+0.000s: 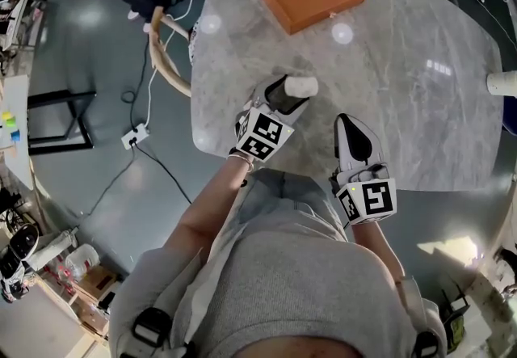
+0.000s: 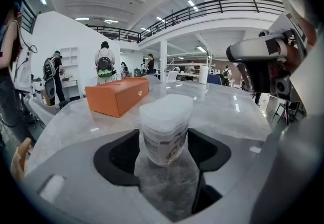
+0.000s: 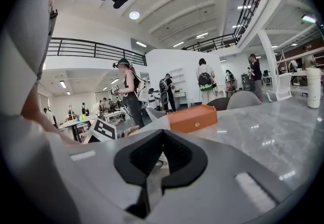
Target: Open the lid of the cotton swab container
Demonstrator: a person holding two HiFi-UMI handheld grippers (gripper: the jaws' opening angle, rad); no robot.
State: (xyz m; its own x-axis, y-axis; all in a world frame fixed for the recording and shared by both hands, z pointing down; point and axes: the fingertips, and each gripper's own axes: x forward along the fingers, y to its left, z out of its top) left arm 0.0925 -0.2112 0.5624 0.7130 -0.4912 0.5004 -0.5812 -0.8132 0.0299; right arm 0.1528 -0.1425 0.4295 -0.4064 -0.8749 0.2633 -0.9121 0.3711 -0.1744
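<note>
The left claw (image 2: 164, 153) pinches the cotton swab container (image 2: 165, 134), apparently steadying it. The right claw (image 3: 161, 160), pressed together and empty, hovers beside the container, whose lid (image 2: 167, 108) is on.

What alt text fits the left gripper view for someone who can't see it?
The left tool grips a lidded, translucent cotton swab container between its jaws, on a grey marble table. An orange box lies behind it to the left, with people standing in the background.
</note>
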